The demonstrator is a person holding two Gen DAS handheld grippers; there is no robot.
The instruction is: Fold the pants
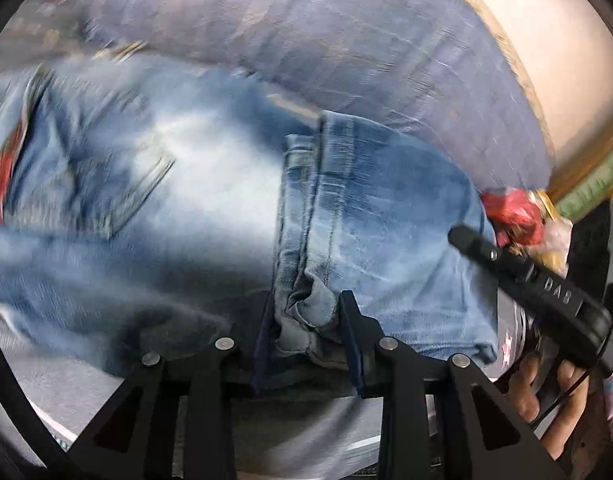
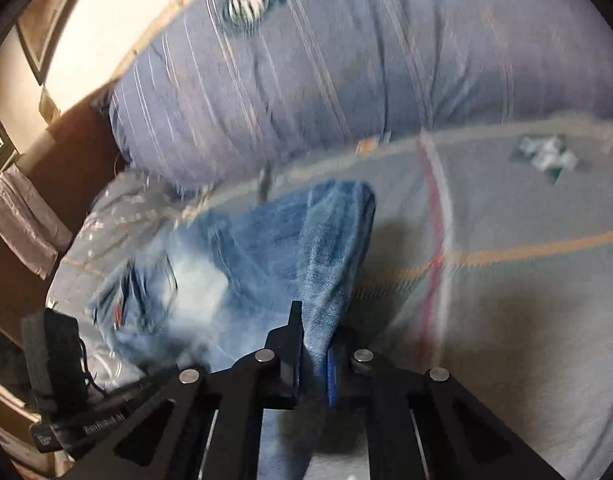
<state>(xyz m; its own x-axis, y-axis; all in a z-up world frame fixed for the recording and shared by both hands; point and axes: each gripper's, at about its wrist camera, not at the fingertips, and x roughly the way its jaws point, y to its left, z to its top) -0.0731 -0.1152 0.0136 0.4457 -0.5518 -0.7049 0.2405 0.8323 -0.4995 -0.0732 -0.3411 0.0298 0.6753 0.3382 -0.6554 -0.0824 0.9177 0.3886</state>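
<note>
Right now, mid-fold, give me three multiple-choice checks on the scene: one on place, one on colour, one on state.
1. Where do the jeans lie?
A. on a checked bedspread
B. on a wooden floor
C. in a basket

2. What colour is the lining at the jeans' waist?
A. green
B. red
C. yellow

3. How do the right tongs stand?
A. wide open, nothing between them
B. out of view
C. shut on denim

Answers:
1. A: the right wrist view shows the jeans on the striped cover, in front of a blue pillow.
2. B: a red strip shows at the waistband in the left wrist view.
3. C: a fold of denim runs up out of the closed jaws; the left tongs likewise clamp a bunched hem.
</note>
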